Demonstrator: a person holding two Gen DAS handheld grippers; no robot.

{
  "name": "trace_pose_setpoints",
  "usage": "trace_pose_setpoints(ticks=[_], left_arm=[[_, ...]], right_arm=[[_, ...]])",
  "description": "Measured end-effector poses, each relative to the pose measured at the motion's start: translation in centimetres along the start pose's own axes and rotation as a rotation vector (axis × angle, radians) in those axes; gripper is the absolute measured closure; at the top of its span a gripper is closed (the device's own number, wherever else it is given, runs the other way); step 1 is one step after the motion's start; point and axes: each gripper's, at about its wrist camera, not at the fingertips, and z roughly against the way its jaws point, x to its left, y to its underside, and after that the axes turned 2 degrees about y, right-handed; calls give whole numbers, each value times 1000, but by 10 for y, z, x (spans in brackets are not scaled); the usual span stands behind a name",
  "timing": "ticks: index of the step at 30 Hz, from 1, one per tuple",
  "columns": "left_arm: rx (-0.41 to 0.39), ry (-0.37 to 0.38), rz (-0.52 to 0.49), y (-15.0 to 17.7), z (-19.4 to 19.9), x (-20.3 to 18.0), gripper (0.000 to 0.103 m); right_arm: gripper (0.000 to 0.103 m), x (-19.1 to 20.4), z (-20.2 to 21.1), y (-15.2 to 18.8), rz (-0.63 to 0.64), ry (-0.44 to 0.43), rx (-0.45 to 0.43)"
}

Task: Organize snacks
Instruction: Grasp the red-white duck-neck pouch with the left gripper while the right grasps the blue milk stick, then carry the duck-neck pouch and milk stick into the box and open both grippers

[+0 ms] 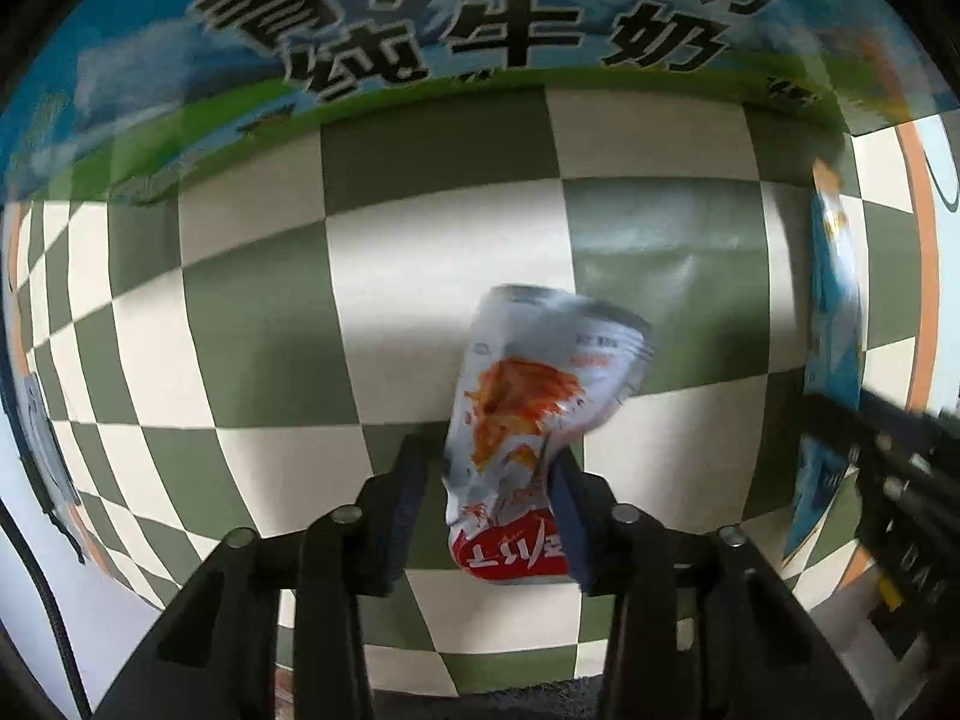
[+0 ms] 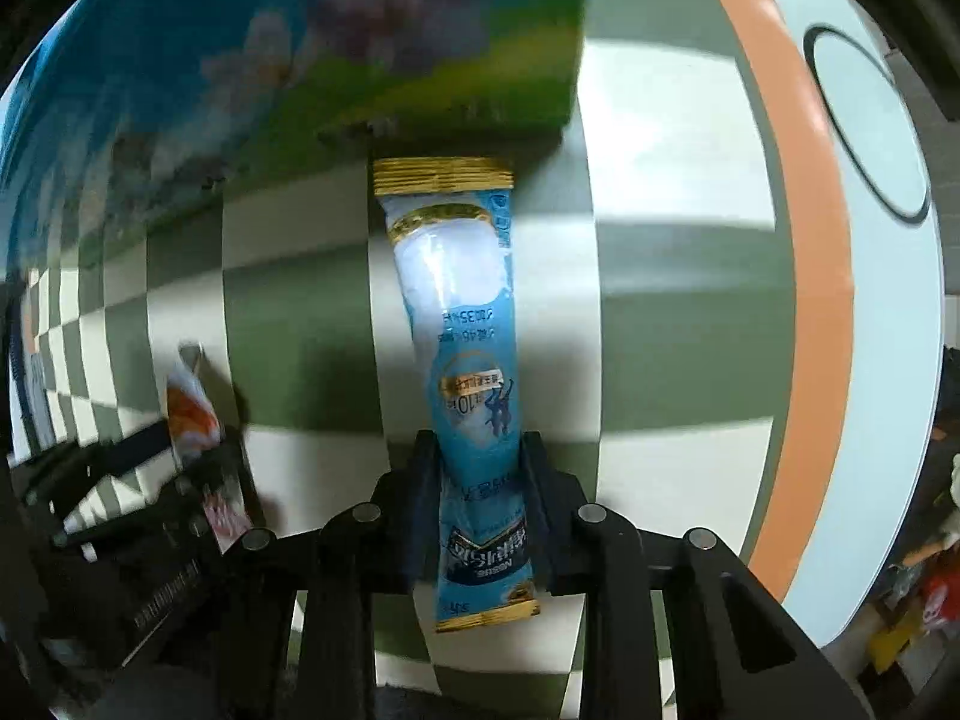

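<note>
Both snacks look light, soft and crinkly, likely slippery film; a pinch low on the flat body, near the sealed end, seems the safest hold. The left tool (image 1: 489,510) is nearly closed around the white pouch (image 1: 528,408), which looks clamped and crumpled near its red end, hanging above the checkered table (image 1: 264,330) in front of the box (image 1: 420,18). The right tool (image 2: 480,498) grips the blue stick (image 2: 468,324) low down, its gold tip just before the box.

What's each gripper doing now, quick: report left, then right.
Left gripper: closed on the white-and-red snack packet.
Right gripper: closed on the blue stick sachet.
</note>
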Motion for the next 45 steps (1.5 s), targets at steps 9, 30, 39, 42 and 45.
trace_pose_setpoints(ticks=[9,30,39,42,45], left_arm=[[0,9,6,2,13,23,66],[-66,74,44,7,12,55,60],[-55,106,72,15,10,43,73],[-58,114,81,16,8,43,73],[-62,123,87,20,10,43,73]], right_arm=[[72,-18,0,9,-36,-46,33],[59,11,-10,5,-13,-8,28],[81,22,-8,20,4,3,-15],[86,22,-6,25,-5,-23,-34],[88,19,0,29,-9,-51,-41]])
